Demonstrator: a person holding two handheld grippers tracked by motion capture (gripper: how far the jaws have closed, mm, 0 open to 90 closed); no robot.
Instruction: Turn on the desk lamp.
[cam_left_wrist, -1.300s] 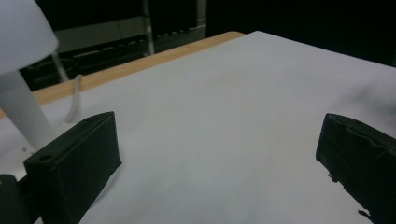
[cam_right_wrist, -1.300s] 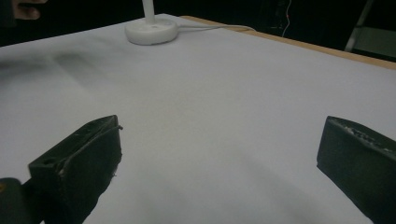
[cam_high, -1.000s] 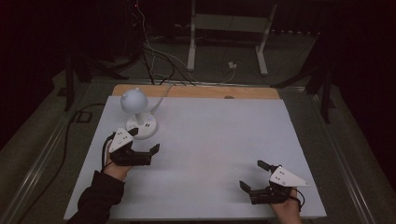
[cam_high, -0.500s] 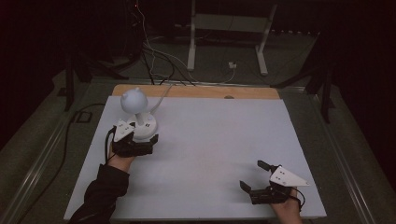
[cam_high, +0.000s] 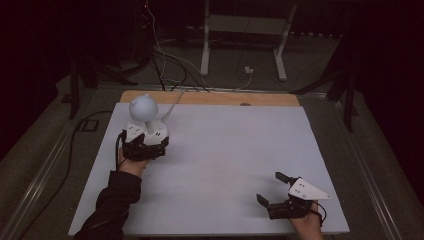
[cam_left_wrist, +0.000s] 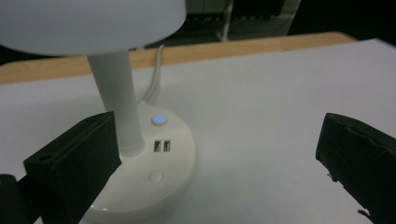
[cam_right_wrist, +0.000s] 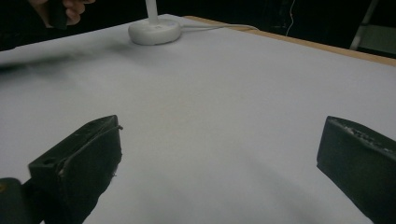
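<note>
A small white desk lamp (cam_high: 146, 122) stands upright near the far left corner of the white worktop (cam_high: 235, 150), its round base (cam_left_wrist: 149, 172) flat on the surface and its globe-shaped head (cam_high: 143, 106) above a straight white stem (cam_left_wrist: 116, 100). A white cord (cam_high: 172, 102) runs from the base toward the wooden strip (cam_high: 210, 98) along the far edge of the worktop. In the left gripper view the base carries a lit blue button (cam_left_wrist: 159, 119), two small slots (cam_left_wrist: 161, 146) just below it, and a plain round button (cam_left_wrist: 155, 176) nearer the front rim. The left tongs (cam_high: 145, 148) sit right at the near side of the base, spread wide: one black jaw is low beside the stem and over the left part of the base, the other stands well off to the right above bare worktop, so nothing is pinched between them. Whether the nearer jaw touches the base cannot be told. The right tongs (cam_high: 272, 189) rest near the front right corner of the worktop, well apart from the lamp, also spread wide with only bare surface between the jaws. In the right gripper view the lamp base lies far off with its cord trailing away. No containers stand on the worktop.
</note>
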